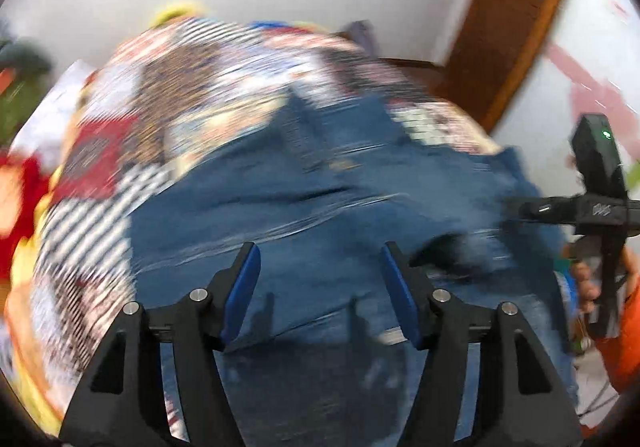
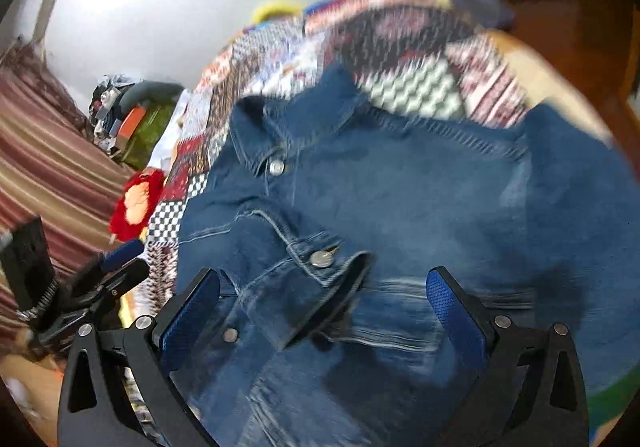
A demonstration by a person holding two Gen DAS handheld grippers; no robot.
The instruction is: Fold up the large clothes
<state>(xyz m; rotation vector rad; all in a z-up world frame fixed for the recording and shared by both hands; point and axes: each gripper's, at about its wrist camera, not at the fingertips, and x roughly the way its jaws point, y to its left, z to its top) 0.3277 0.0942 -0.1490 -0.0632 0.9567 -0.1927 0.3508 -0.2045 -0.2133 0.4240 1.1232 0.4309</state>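
A blue denim jacket [image 2: 400,199] lies spread on a patchwork quilt [image 2: 280,51], collar at the far side, a buttoned sleeve cuff [image 2: 320,259] folded across its front. My right gripper [image 2: 324,287] is open just above the cuff, holding nothing. In the left wrist view the jacket [image 1: 280,215] is blurred; my left gripper [image 1: 320,263] is open above the denim and empty. The right gripper's body [image 1: 600,207] shows at the right edge of the left wrist view. The left gripper [image 2: 100,279] shows at the left edge of the right wrist view.
The quilt [image 1: 180,95] covers a bed. A red and orange soft toy [image 2: 136,203] lies at its left edge. A green bag and clutter [image 2: 136,119] stand by a striped curtain [image 2: 48,175]. A wooden door [image 1: 512,7] is at the back right.
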